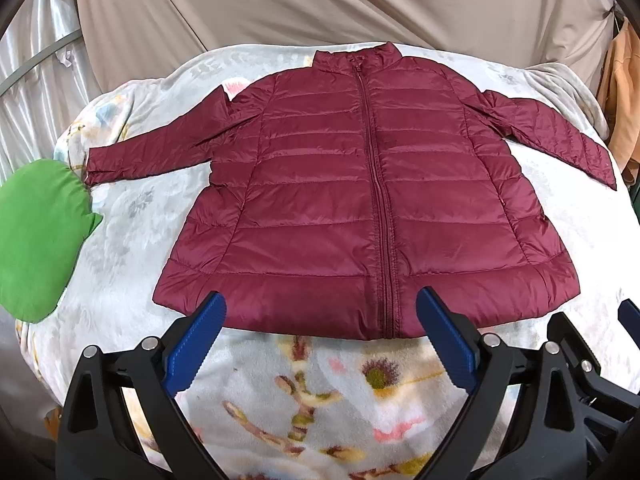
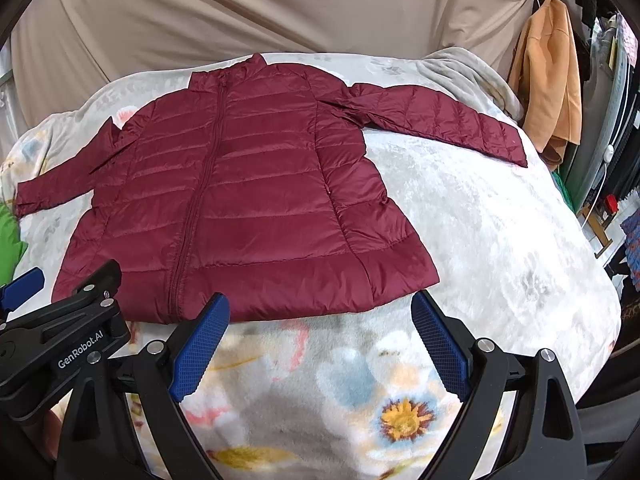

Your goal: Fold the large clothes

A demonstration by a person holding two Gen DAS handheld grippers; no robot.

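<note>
A maroon quilted puffer jacket lies flat and zipped on a floral blanket, collar at the far side, both sleeves spread outward. It also shows in the right wrist view. My left gripper is open and empty, hovering just above the jacket's near hem around the zipper. My right gripper is open and empty, over the hem's right part. The left gripper's body shows at the lower left of the right wrist view.
The floral blanket covers the bed. A green cushion lies at the left by the left sleeve cuff. A beige sheet hangs behind. An orange garment hangs at the right, with clutter beyond the bed's right edge.
</note>
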